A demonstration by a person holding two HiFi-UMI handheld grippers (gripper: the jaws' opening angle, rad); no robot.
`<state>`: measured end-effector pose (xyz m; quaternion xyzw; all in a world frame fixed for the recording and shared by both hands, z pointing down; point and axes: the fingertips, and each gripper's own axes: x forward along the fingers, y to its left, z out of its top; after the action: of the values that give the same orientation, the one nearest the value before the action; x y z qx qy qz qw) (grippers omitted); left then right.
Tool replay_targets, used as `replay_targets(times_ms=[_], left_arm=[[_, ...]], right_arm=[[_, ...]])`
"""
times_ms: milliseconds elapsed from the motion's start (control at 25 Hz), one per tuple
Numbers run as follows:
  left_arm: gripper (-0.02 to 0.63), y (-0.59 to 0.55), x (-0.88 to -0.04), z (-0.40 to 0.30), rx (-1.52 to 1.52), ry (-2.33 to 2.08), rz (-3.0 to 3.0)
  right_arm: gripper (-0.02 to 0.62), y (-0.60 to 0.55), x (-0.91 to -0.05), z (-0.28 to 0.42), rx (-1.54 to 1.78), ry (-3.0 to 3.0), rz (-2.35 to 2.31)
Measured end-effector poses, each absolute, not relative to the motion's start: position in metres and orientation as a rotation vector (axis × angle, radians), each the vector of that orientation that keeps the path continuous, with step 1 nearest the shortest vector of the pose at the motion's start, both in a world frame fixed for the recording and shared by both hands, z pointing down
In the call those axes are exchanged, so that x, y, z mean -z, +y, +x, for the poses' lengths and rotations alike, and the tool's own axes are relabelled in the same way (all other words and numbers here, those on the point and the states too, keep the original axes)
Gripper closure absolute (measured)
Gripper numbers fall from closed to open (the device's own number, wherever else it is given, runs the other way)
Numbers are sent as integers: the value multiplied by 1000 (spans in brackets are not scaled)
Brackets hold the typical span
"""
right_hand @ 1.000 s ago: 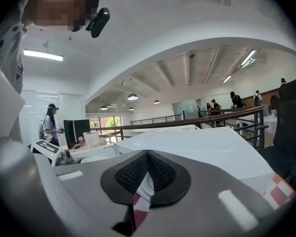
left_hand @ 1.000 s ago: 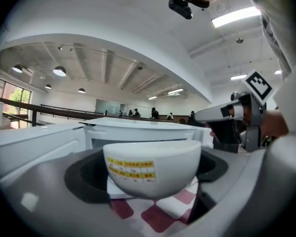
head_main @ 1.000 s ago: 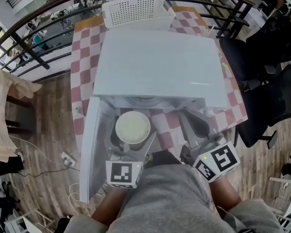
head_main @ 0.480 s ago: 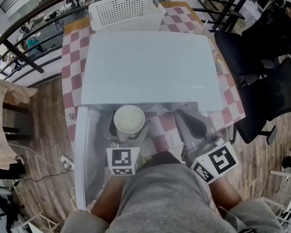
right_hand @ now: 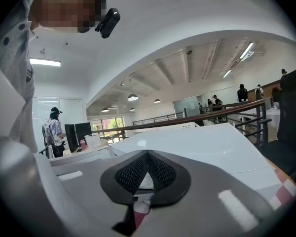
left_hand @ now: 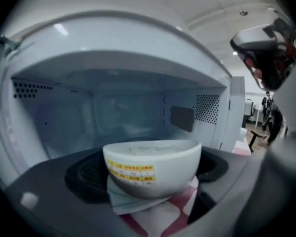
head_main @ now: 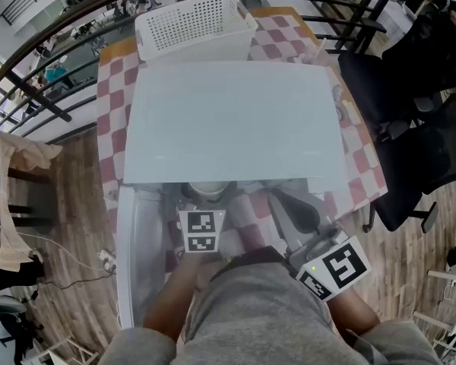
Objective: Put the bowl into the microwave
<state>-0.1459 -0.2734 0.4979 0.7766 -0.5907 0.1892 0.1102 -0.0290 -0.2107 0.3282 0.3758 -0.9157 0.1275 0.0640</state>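
place: open office | evidence: railing (head_main: 53, 40), office chairs (head_main: 410, 90), monitors (right_hand: 76, 132)

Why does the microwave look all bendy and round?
Left gripper view: the wide-angle lens curves the microwave's opening; the bowl is sharp, the near jaws dark and blurry. Head view: the railing bows at the edges.

Bright, even daylight overhead — both tool views bulge fisheye, corners black, near jaws blurred, ceiling strips glaring.

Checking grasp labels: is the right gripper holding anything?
No; the right gripper has its jaws closed against each other with nothing between them.
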Motion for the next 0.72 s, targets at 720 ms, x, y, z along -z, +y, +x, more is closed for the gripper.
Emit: replay_targets(times_ms=[720], left_arm=[[100,-313,-538,-148,-682,-1731,2205]], right_arm=[[597,-220,-330,-20,-440,-2762,1183]])
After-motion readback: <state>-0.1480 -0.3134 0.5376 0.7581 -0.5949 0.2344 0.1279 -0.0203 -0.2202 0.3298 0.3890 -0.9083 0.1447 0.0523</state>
